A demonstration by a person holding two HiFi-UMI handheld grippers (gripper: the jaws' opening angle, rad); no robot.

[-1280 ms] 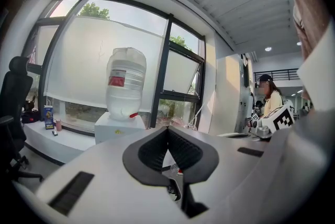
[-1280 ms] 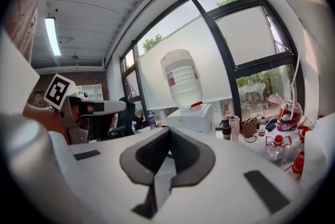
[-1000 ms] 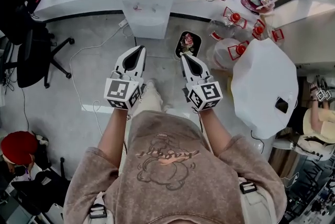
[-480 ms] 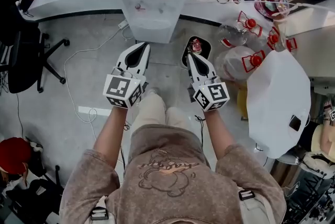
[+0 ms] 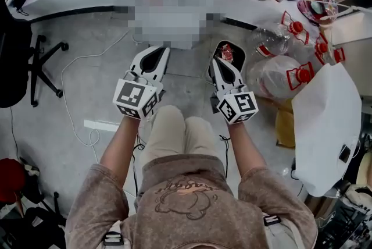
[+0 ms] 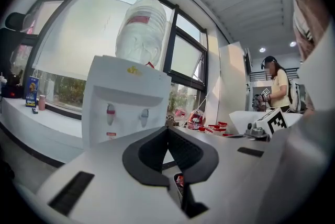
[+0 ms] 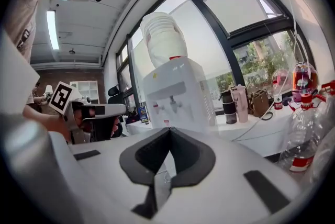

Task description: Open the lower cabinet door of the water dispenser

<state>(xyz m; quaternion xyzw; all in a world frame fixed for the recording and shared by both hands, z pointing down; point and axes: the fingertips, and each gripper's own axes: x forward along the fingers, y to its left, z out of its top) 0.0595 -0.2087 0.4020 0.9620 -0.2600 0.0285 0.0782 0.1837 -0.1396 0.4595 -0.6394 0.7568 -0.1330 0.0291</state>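
Observation:
The white water dispenser (image 5: 168, 3) stands ahead of me against the counter, partly covered by a mosaic patch in the head view. In the left gripper view the water dispenser (image 6: 123, 105) shows its two taps and the upturned bottle (image 6: 140, 34); its lower cabinet door is hidden behind the jaws. The same holds for the water dispenser (image 7: 178, 94) in the right gripper view. My left gripper (image 5: 156, 57) and right gripper (image 5: 220, 63) point at it side by side, a short way off. Both are shut with nothing between the jaws.
A small bin (image 5: 226, 51) with red litter stands right of the dispenser. Clear bottles with red caps (image 5: 290, 47) and a white sheet (image 5: 328, 125) lie to the right. An office chair (image 5: 23, 50) and a floor cable (image 5: 72, 96) are to the left. A person (image 6: 277, 87) stands far off.
I have sunk lower and nearer the dispenser; my knees now show under the grippers. Both grippers came down together and stayed shut.

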